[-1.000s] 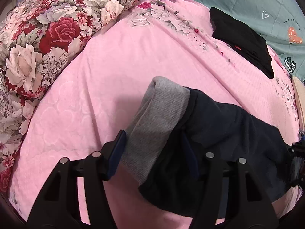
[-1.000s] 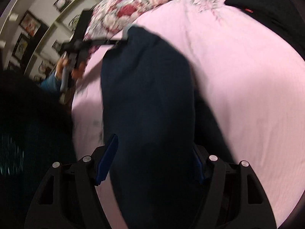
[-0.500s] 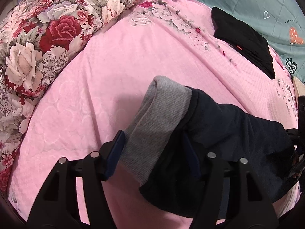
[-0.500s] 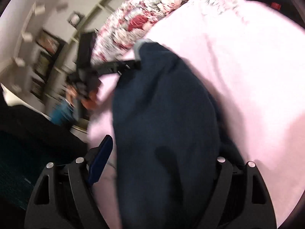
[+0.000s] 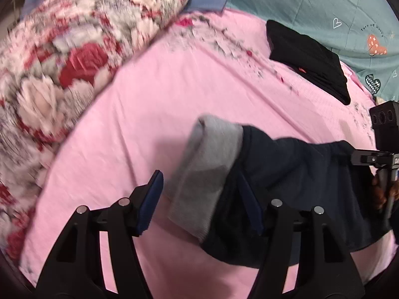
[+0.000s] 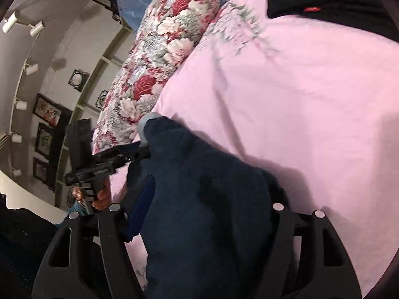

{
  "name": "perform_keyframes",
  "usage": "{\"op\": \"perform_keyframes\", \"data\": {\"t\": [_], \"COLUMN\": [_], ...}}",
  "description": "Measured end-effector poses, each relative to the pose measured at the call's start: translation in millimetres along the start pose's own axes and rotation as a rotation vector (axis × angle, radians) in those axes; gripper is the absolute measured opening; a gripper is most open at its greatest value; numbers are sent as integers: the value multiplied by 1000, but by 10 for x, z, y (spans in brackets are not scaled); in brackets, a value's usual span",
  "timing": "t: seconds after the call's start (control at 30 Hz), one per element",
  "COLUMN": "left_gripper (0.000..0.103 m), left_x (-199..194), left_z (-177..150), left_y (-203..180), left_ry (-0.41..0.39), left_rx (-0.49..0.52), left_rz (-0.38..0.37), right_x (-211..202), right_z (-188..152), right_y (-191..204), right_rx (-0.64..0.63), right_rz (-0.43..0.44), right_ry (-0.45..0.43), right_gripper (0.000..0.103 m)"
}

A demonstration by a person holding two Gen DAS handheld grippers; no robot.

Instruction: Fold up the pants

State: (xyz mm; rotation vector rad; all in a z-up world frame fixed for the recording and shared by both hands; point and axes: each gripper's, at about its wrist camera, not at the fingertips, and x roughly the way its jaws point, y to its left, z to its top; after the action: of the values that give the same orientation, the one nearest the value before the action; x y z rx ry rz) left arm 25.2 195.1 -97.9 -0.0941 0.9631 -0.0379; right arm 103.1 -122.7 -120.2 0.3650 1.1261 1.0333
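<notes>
Dark navy pants [image 5: 299, 174] with a grey ribbed cuff [image 5: 207, 172] hang stretched between my two grippers above the pink bedspread [image 5: 162, 99]. My left gripper [image 5: 199, 201] has its jaws wide apart with the cuff end draped between them and over the right finger. My right gripper [image 6: 204, 214] also stands wide, the navy cloth [image 6: 204, 211] lying over it and hiding the right finger. The right gripper also shows in the left wrist view [image 5: 374, 159], the left gripper in the right wrist view [image 6: 119, 159].
A folded black garment [image 5: 309, 59] lies at the far right of the bed. A floral quilt roll [image 5: 74, 62] lines the left side. A teal blanket [image 5: 336, 7] lies behind. A wall with framed pictures [image 6: 47, 114] stands beyond the bed.
The right gripper has risen and swung left, lifting its end of the pants off the bed. The left gripper has shifted slightly, with the cuff still draped in it.
</notes>
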Motion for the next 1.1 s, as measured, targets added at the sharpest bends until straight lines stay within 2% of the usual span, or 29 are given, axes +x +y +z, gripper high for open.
{"op": "perform_keyframes", "data": {"t": [0.07,0.13,0.17,0.2,0.27,0.37,0.43,0.5,0.57,0.6,0.63,0.67,0.77,0.83,0.87,0.9,0.97,1.03,1.07,1.1], "left_gripper": [64,65,65,65,64,64,64,64,64,67,75,76,76,72,72,72,73,75,75,75], "left_x": [80,151,136,98,-45,-272,-268,-127,86,172,248,271,181,61,-29,-125,-269,-289,-234,-142], "left_z": [59,94,107,126,160,182,134,44,-44,-67,-84,-94,-56,-38,-40,-55,-124,-221,-289,-325], "left_y": [43,123,139,137,126,42,-92,-227,-293,-286,-273,-240,-172,-162,-183,-215,-384,-580,-676,-735], "left_ry": [9,29,18,-1,-59,-125,-116,-76,-30,-27,-26,-33,-40,-65,-76,-86,-101,-91,-63,-40], "left_rx": [-2,-24,-20,-11,5,5,32,67,93,114,139,140,120,120,116,116,149,199,231,251], "left_rz": [32,17,23,41,65,-13,-67,-76,-48,3,44,40,55,103,103,73,-1,-48,-59,-36], "right_x": [-119,-279,-360,-466,-607,-775,-955,-1184,-1589,-1749,-2008,-2251,-2868,-3138,-3253,-3348,-3362,-3348,-3329,-3309], "right_z": [-8,-59,-85,-138,-266,-496,-697,-851,-1137,-1261,-1461,-1672,-2332,-2727,-2943,-3166,-3393,-3613,-3675,-3712], "right_y": [-61,-81,-55,-18,73,289,440,499,488,465,427,394,326,272,251,206,133,42,-6,-62], "right_rx": [26,18,16,17,22,-5,-25,-14,65,98,153,204,354,450,499,551,622,693,717,730], "right_rz": [-37,-139,-207,-236,-225,-209,-235,-257,-294,-312,-340,-378,-562,-649,-675,-690,-697,-657,-620,-597], "right_ry": [-12,-45,-59,-77,-97,-118,-161,-217,-316,-353,-409,-460,-586,-637,-659,-673,-684,-694,-711,-716], "right_gripper": [70,74,77,77,79,80,80,80,80,80,80,80,80,80,80,80,80,80,80,80]}}
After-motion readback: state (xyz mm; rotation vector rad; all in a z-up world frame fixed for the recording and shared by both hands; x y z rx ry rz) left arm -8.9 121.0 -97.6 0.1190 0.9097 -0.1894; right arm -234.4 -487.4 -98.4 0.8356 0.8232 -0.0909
